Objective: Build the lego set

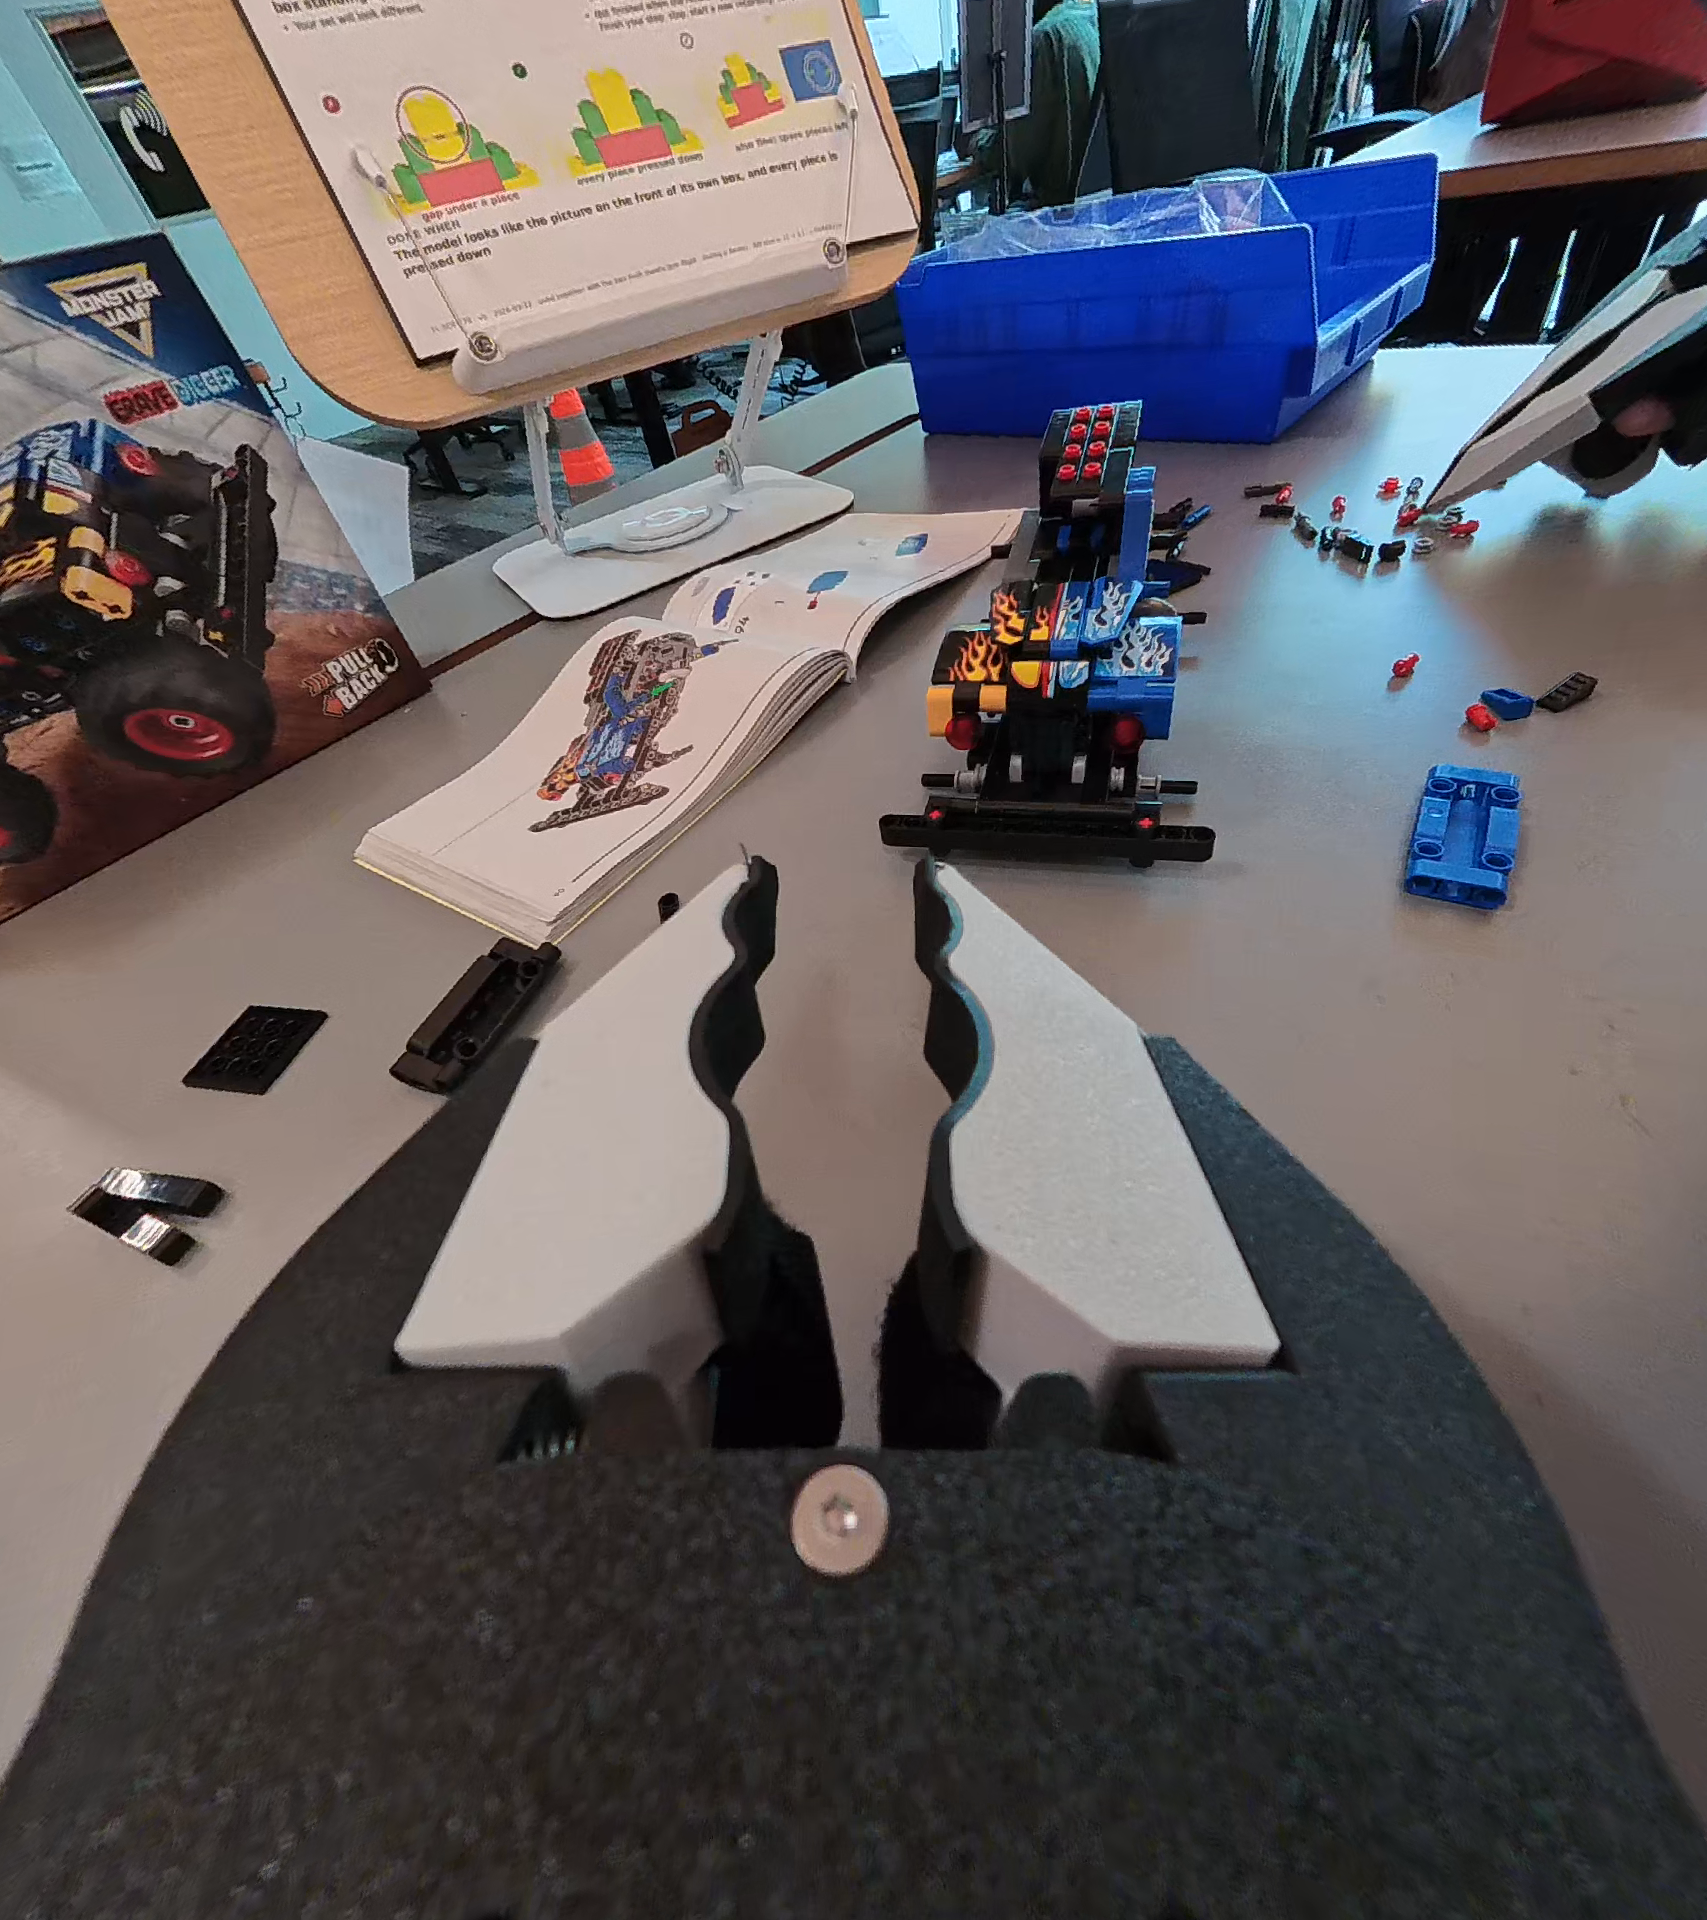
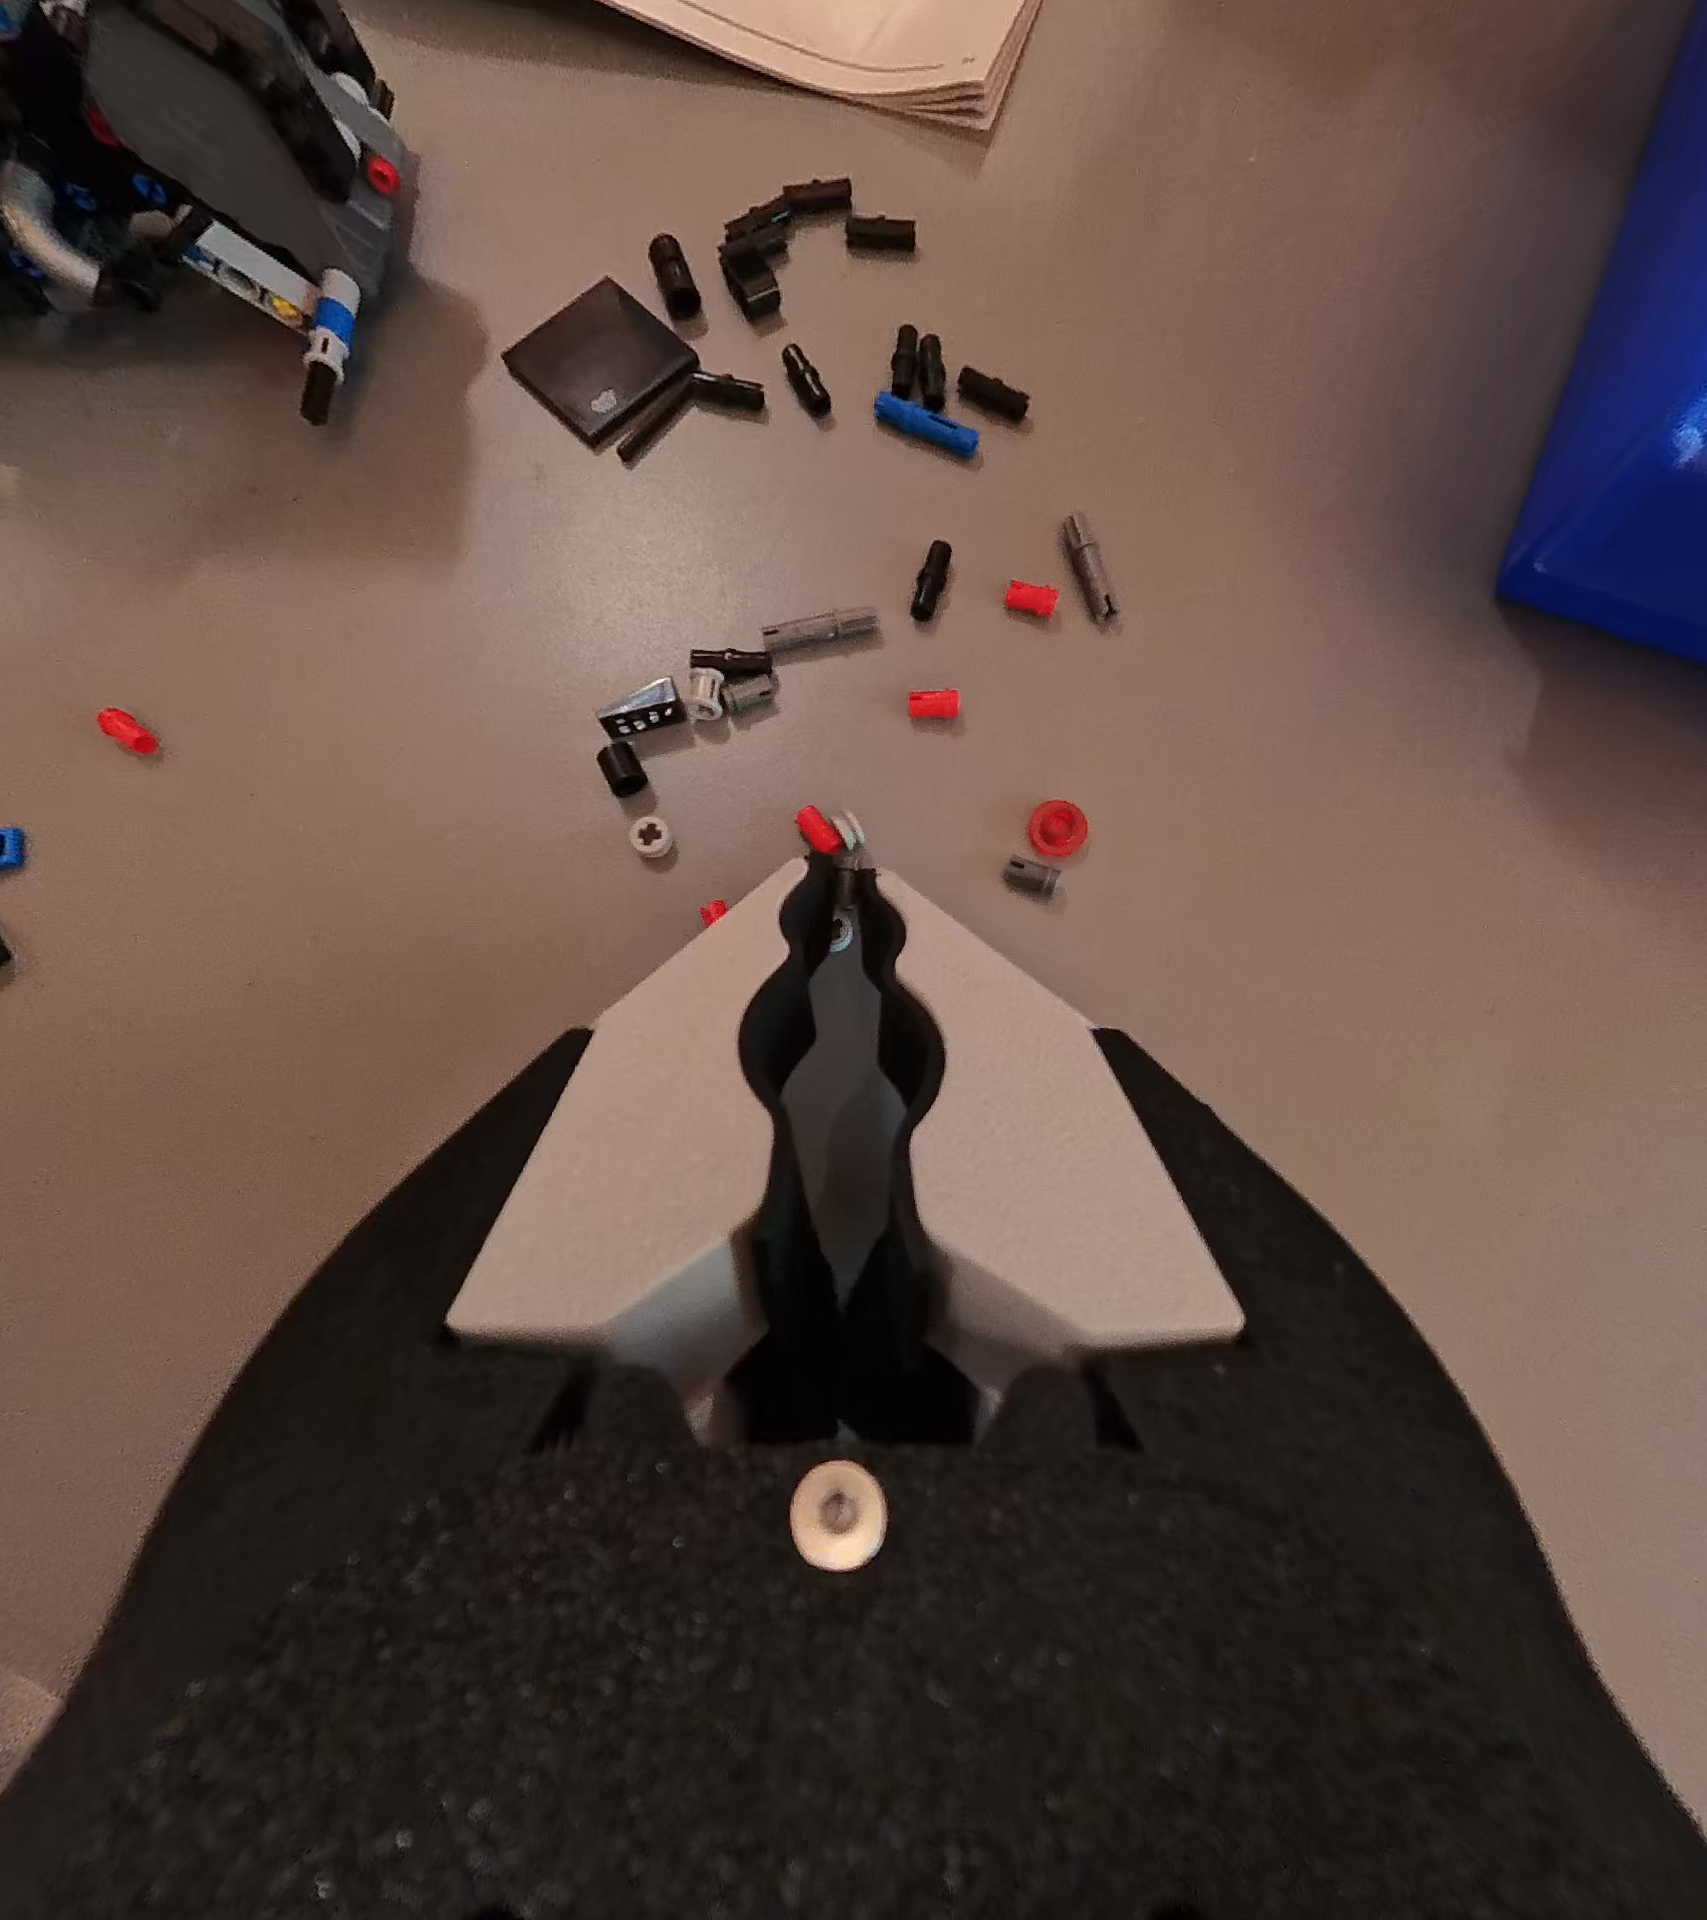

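Right wrist view is showing us pinching into the scatter of small pieces: the right tool (image 2: 838, 868) is nearly together at its tips, clamped on what looks like a small dark pin (image 2: 847, 878), with a red pin (image 2: 816, 829) and a pale grey bush (image 2: 851, 829) crowding just ahead of the tips; we cannot tell whether the neighbours are caught too. We are judging this as the pick-up step, so we should be lifting straight and slowly, checking that only one piece is coming away, and re-gripping if the pin is sitting crooked between the pads. Ahead of the tool, a black square tile (image 2: 600, 358) and a blue pin (image 2: 927, 424) are lying among black pins; off to the tool's right a red round stud (image 2: 1058, 827) is resting near it on the table (image 2: 1348, 935).

From the left wrist view, the left tool (image 1: 844, 883) is hovering with its fingers apart and nothing between them. The half-built truck (image 1: 1057, 644) is standing just ahead of it, the open manual (image 1: 620, 748) ahead to its left, a blue plate (image 1: 1462, 836) ahead to its right. We should be readying this tool to steady the truck by its black lower beam (image 1: 1046, 831) before any pressing, since a pin pushed into a loose model is likely to shove it along the table
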